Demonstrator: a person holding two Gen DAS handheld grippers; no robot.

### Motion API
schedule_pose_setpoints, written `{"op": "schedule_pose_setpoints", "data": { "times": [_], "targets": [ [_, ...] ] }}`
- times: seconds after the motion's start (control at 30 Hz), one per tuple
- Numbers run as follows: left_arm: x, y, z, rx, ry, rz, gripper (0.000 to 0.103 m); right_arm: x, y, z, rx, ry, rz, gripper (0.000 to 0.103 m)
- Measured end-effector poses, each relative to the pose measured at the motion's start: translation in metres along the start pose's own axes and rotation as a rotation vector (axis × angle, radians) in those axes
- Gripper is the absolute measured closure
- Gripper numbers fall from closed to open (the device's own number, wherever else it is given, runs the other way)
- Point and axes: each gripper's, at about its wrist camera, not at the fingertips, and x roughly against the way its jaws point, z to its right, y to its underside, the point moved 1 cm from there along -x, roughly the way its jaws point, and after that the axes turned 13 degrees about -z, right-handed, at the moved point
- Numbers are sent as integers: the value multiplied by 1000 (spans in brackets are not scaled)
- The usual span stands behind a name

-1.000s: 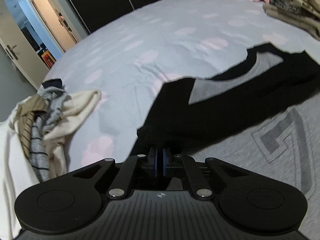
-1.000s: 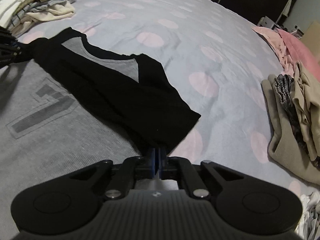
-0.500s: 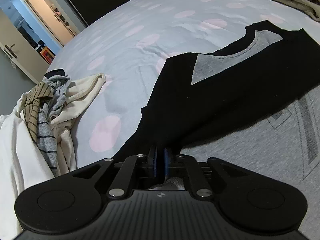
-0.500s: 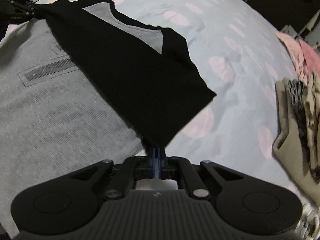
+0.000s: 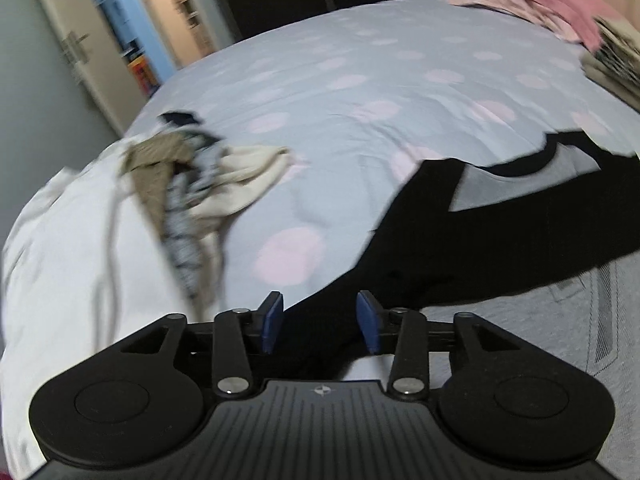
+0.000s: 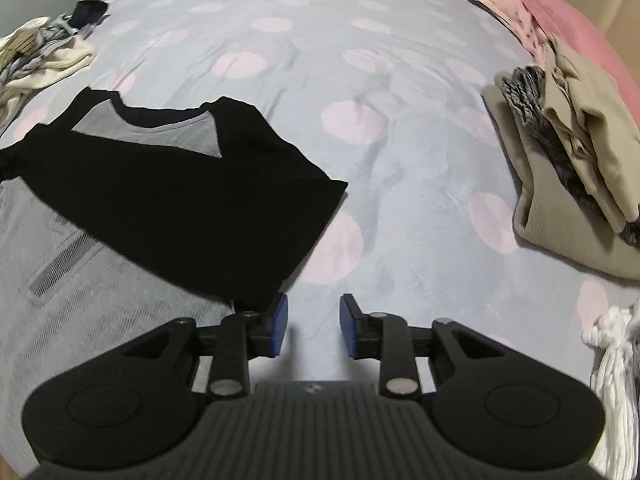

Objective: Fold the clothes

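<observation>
beside shirt (image 6: 168,184) hem, right gripper (image 6: 312,326) opening, empty

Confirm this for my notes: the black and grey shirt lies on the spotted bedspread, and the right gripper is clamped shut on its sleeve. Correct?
Not quite. In the right wrist view the right gripper has its jaws apart and opening, with only bedspread between the pads; the black sleeve lies just to the left, released. The shirt does lie on the spotted bedspread.

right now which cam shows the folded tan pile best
The right wrist view: the folded tan pile lies sharp and almost whole at the right. The left wrist view catches only a blurred edge of it at the top right.
</observation>
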Motion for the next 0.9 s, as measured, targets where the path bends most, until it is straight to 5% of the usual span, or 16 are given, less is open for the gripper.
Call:
{"op": "schedule_pose_setpoints", "data": {
  "times": [0.27,0.47,0.67,0.73,0.8,0.9],
  "targets": [
    [4,38,-32,139,32,-128,54,-1,-7,-12,-20,38,-31,70],
    [-22,69,-40,260,131,-258,53,5,-7,-26,1,38,-23,67],
    [-46,84,-28,245,151,-342,54,22,0,-23,-6,45,5,63],
    [-47,83,-29,261,157,-344,61,28,5,-17,-28,51,16,62],
    [-44,80,-32,280,171,-342,92,34,10,-9,-55,59,23,62],
    [-32,73,-40,309,143,-299,103,40,16,1,-92,73,27,62]
  ]
}}
